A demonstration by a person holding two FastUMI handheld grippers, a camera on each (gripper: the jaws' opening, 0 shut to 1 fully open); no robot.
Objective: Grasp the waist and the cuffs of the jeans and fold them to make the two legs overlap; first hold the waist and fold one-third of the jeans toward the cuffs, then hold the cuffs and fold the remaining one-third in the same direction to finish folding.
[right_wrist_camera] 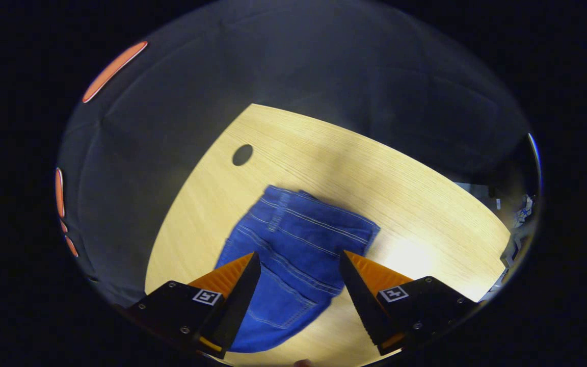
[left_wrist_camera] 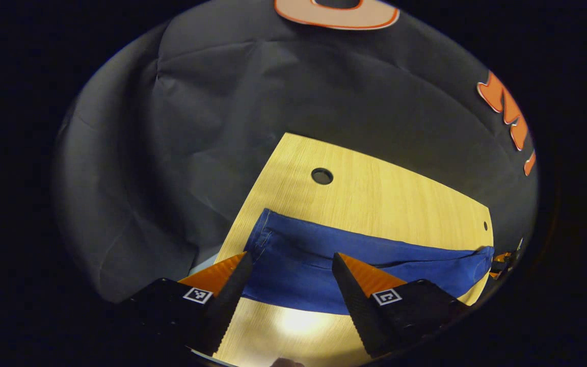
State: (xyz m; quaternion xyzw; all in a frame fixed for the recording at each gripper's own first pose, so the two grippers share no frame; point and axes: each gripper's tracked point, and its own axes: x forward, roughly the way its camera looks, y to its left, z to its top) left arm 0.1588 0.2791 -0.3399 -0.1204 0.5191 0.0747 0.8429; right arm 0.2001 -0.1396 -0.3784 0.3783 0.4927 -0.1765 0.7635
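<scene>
The jeans (left_wrist_camera: 324, 265) are bright blue denim, lying flat on a light wood-grain table (left_wrist_camera: 375, 193). In the left gripper view they stretch as a long band across the table, the cuff end with its stitched hem at the table's left edge and the far end reaching toward the right edge. In the right gripper view the jeans (right_wrist_camera: 293, 244) show the waist end, with its waistband, pale double seams and a pocket panel.

The left gripper (left_wrist_camera: 289, 262) hangs above the cuff end, the denim showing between its 2 fingers. Its fingers stand wide apart and grip nothing. The right gripper (right_wrist_camera: 299, 261) hovers over the waist end, fingers likewise spread wide with the denim framed between them, holding nothing.

The table has a round hole (left_wrist_camera: 322, 176) beyond the jeans. At the far right of the left gripper view, the other gripper's tip peeks in by the jeans' far end.
</scene>
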